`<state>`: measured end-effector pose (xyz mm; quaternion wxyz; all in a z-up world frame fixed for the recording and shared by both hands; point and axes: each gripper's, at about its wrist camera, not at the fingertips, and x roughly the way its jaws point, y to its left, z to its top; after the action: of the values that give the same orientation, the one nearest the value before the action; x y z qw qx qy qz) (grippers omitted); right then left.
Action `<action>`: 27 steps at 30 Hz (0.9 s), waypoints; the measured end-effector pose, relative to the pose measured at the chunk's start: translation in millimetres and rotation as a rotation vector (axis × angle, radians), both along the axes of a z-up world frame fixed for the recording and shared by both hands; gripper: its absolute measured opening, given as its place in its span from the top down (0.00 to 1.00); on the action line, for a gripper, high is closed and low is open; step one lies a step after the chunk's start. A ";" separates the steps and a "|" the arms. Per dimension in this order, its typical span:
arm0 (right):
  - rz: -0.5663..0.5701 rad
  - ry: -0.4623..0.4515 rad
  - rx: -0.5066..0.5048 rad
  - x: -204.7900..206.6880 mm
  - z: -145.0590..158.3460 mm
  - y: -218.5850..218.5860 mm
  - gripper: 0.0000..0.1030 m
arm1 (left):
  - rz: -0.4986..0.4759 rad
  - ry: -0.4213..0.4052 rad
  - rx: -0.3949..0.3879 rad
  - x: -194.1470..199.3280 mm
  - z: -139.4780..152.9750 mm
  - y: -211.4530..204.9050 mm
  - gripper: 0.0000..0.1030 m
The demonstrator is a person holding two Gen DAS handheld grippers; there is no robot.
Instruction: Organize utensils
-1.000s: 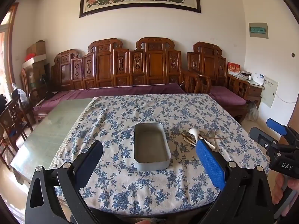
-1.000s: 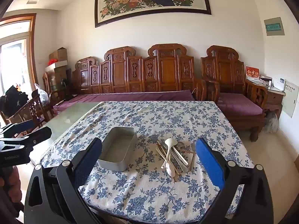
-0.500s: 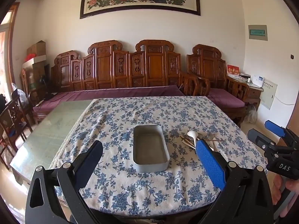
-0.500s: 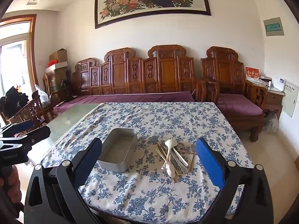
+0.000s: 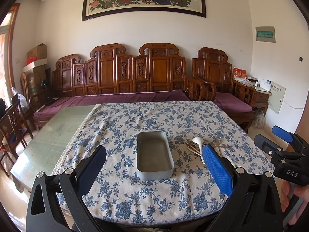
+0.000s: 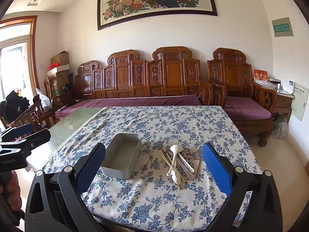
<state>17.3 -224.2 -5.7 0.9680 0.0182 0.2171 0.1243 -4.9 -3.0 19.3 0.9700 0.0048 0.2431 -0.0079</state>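
From the left wrist, the left gripper [image 5: 154,166] hangs wide open and empty, near the empty metal tray [image 5: 154,155]. From the right wrist, the right gripper [image 6: 153,166], equally wide and empty, faces the utensil pile [image 6: 178,162] right of the tray; better to single out the top white spoon [image 6: 174,154] than grab the tangle

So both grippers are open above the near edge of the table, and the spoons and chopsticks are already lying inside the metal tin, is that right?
Not quite. The right wrist view shows the spoons and chopsticks piled on the tablecloth beside the metal tin, which holds nothing. The left gripper and right gripper are both open, as you said.
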 end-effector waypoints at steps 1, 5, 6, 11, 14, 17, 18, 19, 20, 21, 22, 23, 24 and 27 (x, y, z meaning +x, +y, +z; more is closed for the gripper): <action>0.000 0.000 0.000 0.4 0.4 0.3 0.02 | 0.001 0.001 0.000 0.2 0.4 -0.3 0.06; 0.000 0.000 0.001 0.3 0.2 -0.3 0.02 | 0.000 0.000 0.002 -0.2 -0.7 -0.6 0.06; -0.001 0.000 0.001 0.4 0.4 -0.4 0.02 | -0.001 0.000 0.002 -0.2 -0.8 -0.4 0.06; -0.001 0.000 0.002 0.2 0.5 -0.6 0.02 | -0.001 0.000 0.002 -0.6 -2.0 0.2 0.06; 0.000 -0.001 0.001 0.0 0.6 -0.4 0.02 | -0.001 -0.003 0.000 -0.4 -2.2 0.7 0.06; 0.000 -0.001 0.003 0.0 0.6 -0.7 0.02 | -0.002 -0.003 0.000 -0.4 -2.3 0.2 0.06; 0.000 -0.001 0.004 0.2 0.7 -0.8 0.02 | -0.002 -0.004 0.001 -0.4 -2.3 -0.1 0.06; 0.001 0.001 0.007 0.5 0.8 -1.3 0.02 | -0.002 -0.004 0.002 -0.5 -2.2 -0.1 0.06; 0.001 0.002 0.008 0.3 0.7 -1.0 0.02 | -0.001 -0.003 0.000 -0.5 -2.5 0.4 0.06; 0.001 0.002 0.009 0.4 1.1 -1.2 0.02 | -0.002 -0.004 0.000 -0.6 -2.0 0.3 0.06; 0.000 0.001 0.007 0.8 1.5 -0.9 0.02 | -0.002 -0.005 0.000 -1.0 -0.8 -0.1 0.06; -0.001 0.000 0.007 0.7 1.4 -1.1 0.02 | -0.003 -0.006 0.000 -1.1 -0.1 -0.5 0.06; 0.000 0.001 0.008 1.2 1.7 -1.2 0.02 | -0.003 -0.007 0.001 -1.3 0.4 -0.7 0.06; -0.001 0.000 0.006 1.0 1.8 -1.0 0.02 | -0.005 -0.009 0.001 -1.4 1.9 -1.3 0.06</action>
<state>18.3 -225.2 -4.0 0.9680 0.0211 0.2167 0.1247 -6.2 -4.3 21.1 0.9710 0.0057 0.2388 -0.0101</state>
